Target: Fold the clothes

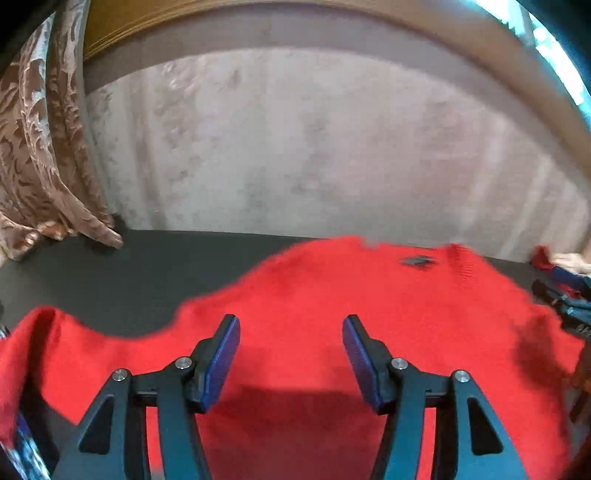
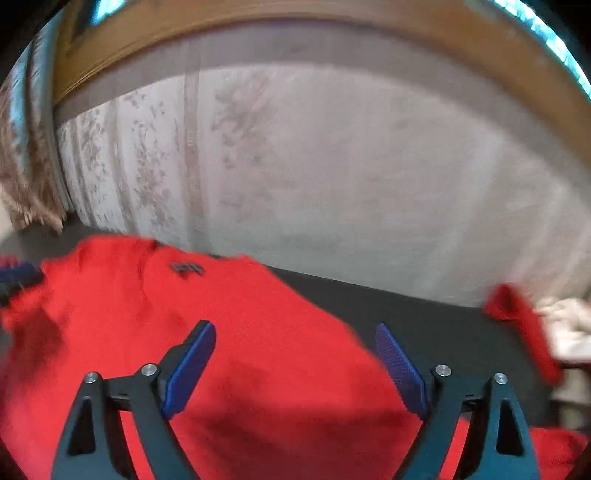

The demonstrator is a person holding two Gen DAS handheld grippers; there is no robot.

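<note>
A red sweater (image 1: 332,332) lay spread on the dark worktop (image 1: 129,266) as both grippers, left (image 1: 291,328) and right (image 2: 295,336), hovered above it, fingers apart and empty; a curtain (image 1: 33,147) hung beyond.

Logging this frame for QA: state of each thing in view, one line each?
left gripper: open, empty, over the sweater.
right gripper: open, empty.
red sweater: spread on the dark surface, not folded, rumpled.
curtain: hanging, hem resting on the surface.

Home room, looks like a living room or bedroom. Patterned beige wallpaper (image 1: 314,147) behind a dark table (image 1: 129,273), brown damask curtain (image 1: 33,147) hanging at left, wood-toned trim (image 2: 332,22) above, red sweater (image 1: 332,332) spread out.
</note>
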